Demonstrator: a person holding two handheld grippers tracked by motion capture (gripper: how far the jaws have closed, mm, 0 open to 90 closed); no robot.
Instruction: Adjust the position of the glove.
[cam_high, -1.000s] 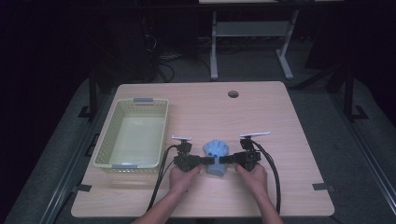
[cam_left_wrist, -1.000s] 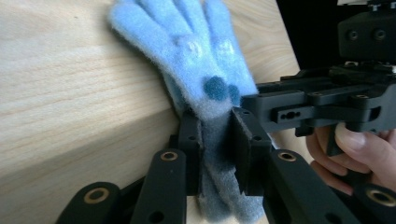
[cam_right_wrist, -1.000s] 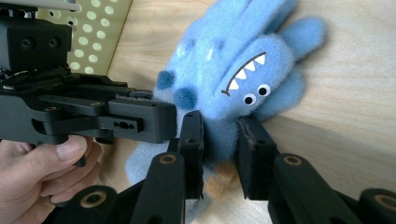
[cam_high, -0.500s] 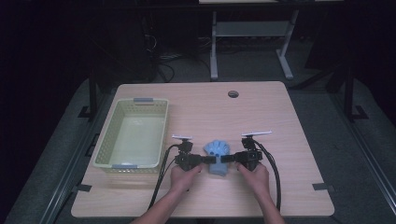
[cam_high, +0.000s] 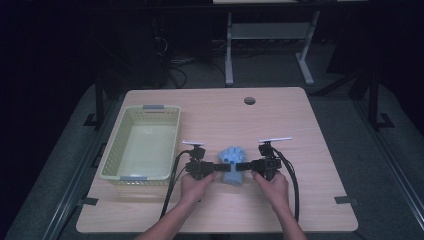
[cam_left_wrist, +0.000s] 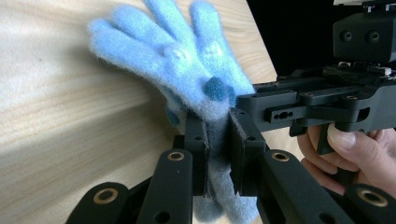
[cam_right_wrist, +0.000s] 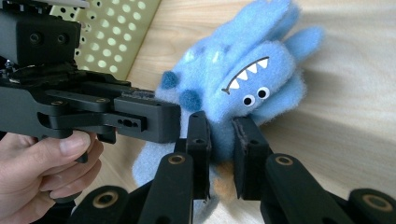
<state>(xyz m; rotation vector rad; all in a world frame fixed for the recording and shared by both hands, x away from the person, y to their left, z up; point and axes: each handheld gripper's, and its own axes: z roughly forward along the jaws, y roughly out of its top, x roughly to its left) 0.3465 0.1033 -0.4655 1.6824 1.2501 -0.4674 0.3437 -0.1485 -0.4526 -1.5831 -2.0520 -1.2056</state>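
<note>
While basket (cam_high: 141, 144) sits empty, glove (cam_high: 233, 158) gripped

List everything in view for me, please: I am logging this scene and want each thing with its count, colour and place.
Glove: one, fuzzy light blue with a toothy monster face and dark blue spots, on the table's near middle, gripped from both sides.
Basket: one, pale yellow-green with perforated walls, on the table's left side, nothing seen inside.
Table: one, light wood, with a round hole near its far edge.
Desk frame: one, white, on the floor behind the table.
Left gripper: one, black, shut on the glove's cuff end.
Right gripper: one, black, shut on the glove from the opposite side.
Hands: two, one holding each gripper, at the table's near edge.
</note>
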